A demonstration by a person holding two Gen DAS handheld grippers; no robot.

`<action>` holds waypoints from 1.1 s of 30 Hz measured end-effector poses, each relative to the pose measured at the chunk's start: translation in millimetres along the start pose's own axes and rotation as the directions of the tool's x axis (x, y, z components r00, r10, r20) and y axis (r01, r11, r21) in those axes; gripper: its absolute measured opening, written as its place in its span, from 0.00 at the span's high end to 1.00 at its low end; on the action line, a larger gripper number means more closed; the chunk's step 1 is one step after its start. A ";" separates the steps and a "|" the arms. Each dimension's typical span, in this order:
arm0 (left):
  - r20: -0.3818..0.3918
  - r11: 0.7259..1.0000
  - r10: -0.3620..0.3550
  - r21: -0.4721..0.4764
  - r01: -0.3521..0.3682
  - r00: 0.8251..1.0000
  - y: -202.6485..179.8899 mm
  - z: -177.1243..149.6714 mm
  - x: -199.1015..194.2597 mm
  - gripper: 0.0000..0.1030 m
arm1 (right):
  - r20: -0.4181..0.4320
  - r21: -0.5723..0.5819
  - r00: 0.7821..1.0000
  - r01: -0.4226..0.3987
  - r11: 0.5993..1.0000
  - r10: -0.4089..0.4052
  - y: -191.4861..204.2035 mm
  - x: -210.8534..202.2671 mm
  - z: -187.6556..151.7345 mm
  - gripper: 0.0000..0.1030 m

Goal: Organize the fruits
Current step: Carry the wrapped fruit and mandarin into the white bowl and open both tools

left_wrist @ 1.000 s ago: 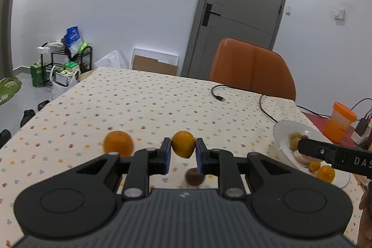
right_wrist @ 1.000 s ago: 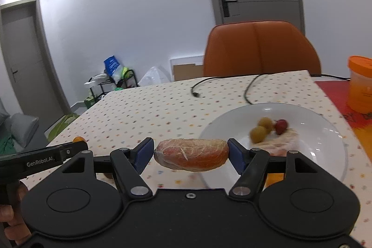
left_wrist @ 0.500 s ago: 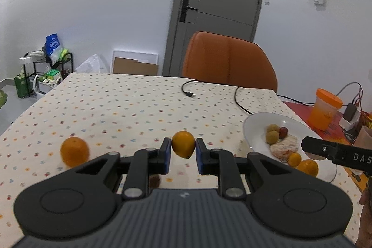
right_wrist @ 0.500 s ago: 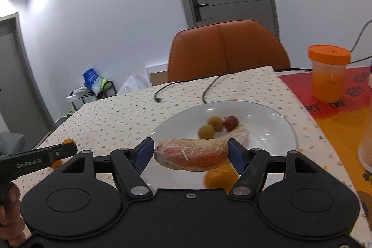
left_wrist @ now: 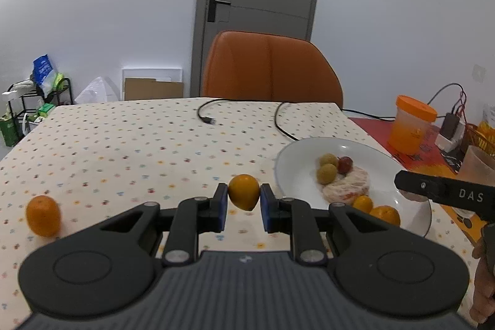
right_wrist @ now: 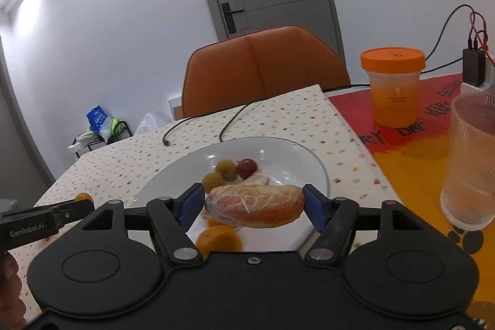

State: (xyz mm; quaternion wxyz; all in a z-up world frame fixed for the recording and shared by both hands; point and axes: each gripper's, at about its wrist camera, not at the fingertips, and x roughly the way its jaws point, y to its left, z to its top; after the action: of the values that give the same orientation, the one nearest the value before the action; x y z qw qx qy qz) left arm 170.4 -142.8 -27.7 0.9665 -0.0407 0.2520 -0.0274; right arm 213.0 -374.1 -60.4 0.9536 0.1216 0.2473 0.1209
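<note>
My left gripper (left_wrist: 244, 206) is shut on a small orange fruit (left_wrist: 243, 191), held above the dotted tablecloth just left of the white plate (left_wrist: 290, 156). The plate holds two green fruits (left_wrist: 327, 166), a red one (left_wrist: 345, 163), a pink pomelo segment (left_wrist: 346, 186) and two oranges (left_wrist: 376, 207). Another orange (left_wrist: 43, 215) lies on the cloth at the left. My right gripper (right_wrist: 254, 206) is shut on a wrapped pink pomelo segment (right_wrist: 255, 205) over the near part of the plate (right_wrist: 278, 150), with oranges (right_wrist: 220, 239) below it.
An orange-lidded tub (right_wrist: 392, 85) and a ribbed glass (right_wrist: 470, 160) stand right of the plate on a red and orange mat. A black cable (left_wrist: 207, 115) lies across the far table. An orange chair (left_wrist: 269, 67) stands behind it.
Both grippers have swung to the right toward the plate with their fruits still held. The right one now hangs over the plate; the loose orange has drifted left in the left wrist view.
</note>
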 end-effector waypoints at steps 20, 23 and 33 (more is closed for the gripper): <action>-0.031 0.996 -0.067 0.053 0.068 0.997 -35.5 6.4 19.7 0.78 | -0.004 0.058 1.000 0.003 0.998 -0.003 -22.4 0.0 -1.6 0.31; -0.037 0.996 -0.064 0.056 0.066 0.997 -33.6 6.5 17.1 0.76 | -0.002 0.062 1.000 -0.001 0.998 0.001 -20.6 -0.7 -1.7 0.31; -0.058 1.000 0.009 0.017 -0.008 0.998 -1.1 2.7 4.5 0.65 | -0.010 0.066 1.000 -0.002 0.998 0.002 -8.0 -2.7 -4.3 0.30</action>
State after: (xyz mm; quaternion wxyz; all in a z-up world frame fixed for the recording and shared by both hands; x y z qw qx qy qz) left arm 175.6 -144.0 -27.4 0.9592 -0.0307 0.2799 -0.0269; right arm 209.9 -381.7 -65.1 0.9477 0.1529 0.2557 0.1141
